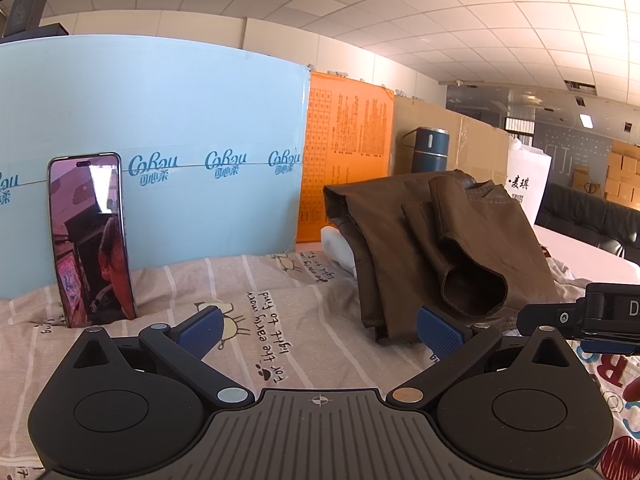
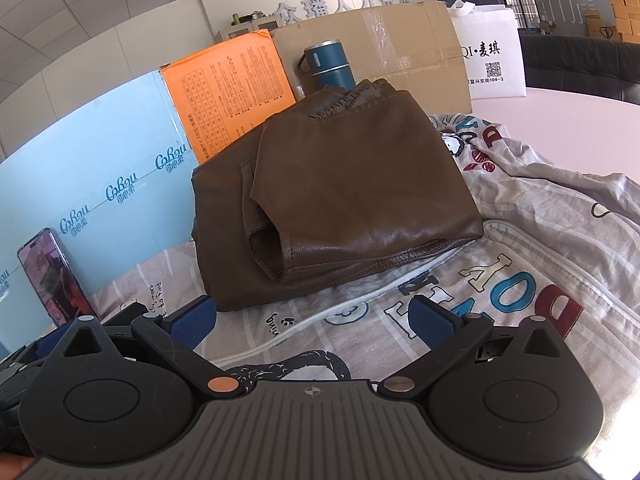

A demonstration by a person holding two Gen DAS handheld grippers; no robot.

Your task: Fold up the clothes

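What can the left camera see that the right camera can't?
Only the left wrist view shows the white foam piece beside the brown leather jacket, and the right tool's black body at its right edge.

Only the right wrist view shows the grey zip-up top with big letters, lying partly under the jacket, and the sign with large characters on the wall.

Both show the jacket, the phone, the blue flask and the orange box.

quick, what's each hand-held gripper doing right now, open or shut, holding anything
Left hand-held gripper: open, holding nothing, fingers spread above the bedsheet.
Right hand-held gripper: open, holding nothing, short of the folded brown jacket.
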